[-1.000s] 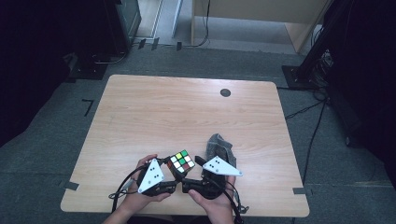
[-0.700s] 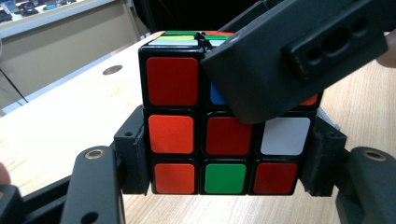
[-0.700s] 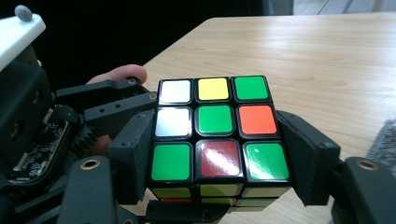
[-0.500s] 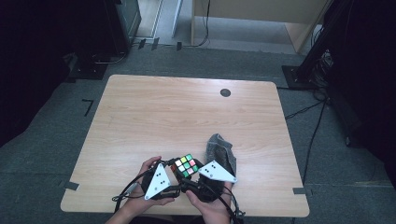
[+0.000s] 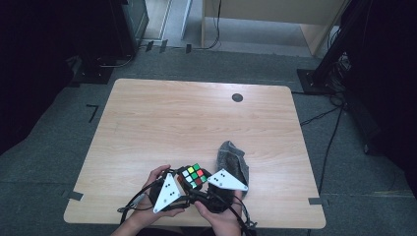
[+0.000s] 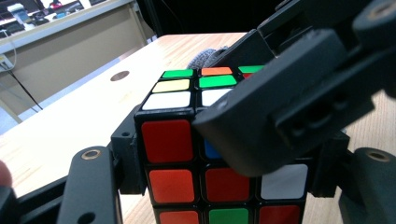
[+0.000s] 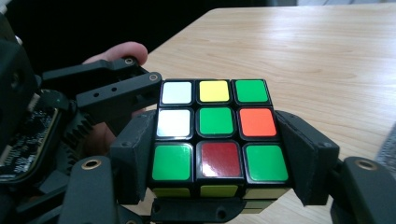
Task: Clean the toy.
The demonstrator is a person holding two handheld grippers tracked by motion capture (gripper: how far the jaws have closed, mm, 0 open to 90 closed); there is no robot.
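A scrambled Rubik's cube point(image 5: 193, 176) is held just above the table's front edge, between both grippers. My left gripper point(image 5: 183, 187) comes in from the left. Its jaws have just been closing, and in the left gripper view point(image 6: 224, 177) its pads press the cube point(image 6: 170, 140) on both sides. My right gripper point(image 5: 202, 187) closed within the last second. In the right gripper view point(image 7: 217, 158) its pads clamp the cube point(image 7: 215, 121), whose green-centred face points up. One right jaw crosses the cube's front in the left gripper view.
A crumpled grey cloth point(image 5: 233, 162) lies on the wooden table point(image 5: 196, 113) just right of the hands. A small black round hole point(image 5: 237, 97) sits near the far edge. Dark stands and cables surround the table on the floor.
The cube has shifted slightly toward the front edge and turned a little. Both grippers' grey plates have tilted with the hands, which stayed in about the same spot.
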